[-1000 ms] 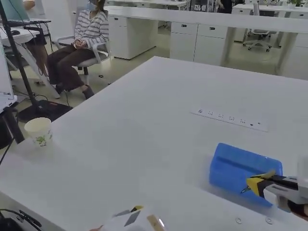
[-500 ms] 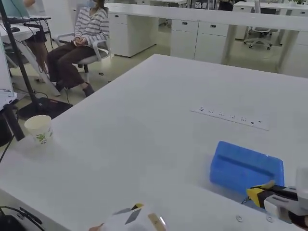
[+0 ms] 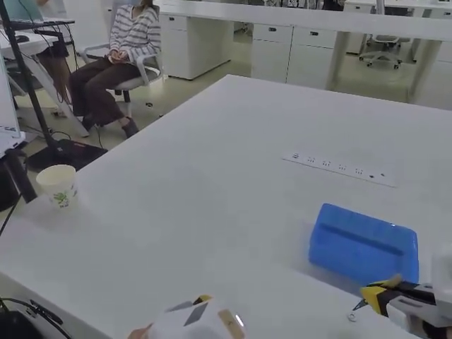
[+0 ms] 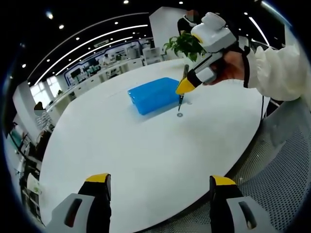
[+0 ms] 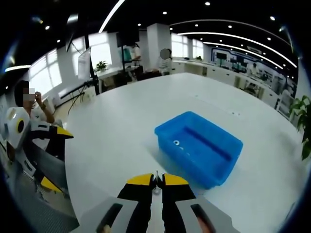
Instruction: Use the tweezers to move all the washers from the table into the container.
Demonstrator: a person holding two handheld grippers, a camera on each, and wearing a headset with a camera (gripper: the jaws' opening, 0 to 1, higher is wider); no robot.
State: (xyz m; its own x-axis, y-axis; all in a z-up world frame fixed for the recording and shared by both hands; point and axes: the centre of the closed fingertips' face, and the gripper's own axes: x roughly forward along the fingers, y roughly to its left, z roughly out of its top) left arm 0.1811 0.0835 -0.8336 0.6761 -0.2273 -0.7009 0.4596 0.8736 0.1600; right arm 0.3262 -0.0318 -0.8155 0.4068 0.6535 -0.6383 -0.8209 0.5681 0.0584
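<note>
A few washers lie in the container — at least one washer waits on the surface. Right claw clamps the tweezers; left claw apart.

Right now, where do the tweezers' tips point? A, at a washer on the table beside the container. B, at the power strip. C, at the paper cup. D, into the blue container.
A: in the left gripper view the tweezers in the right hand-held gripper point down at a washer on the table, just outside the blue container.
</note>
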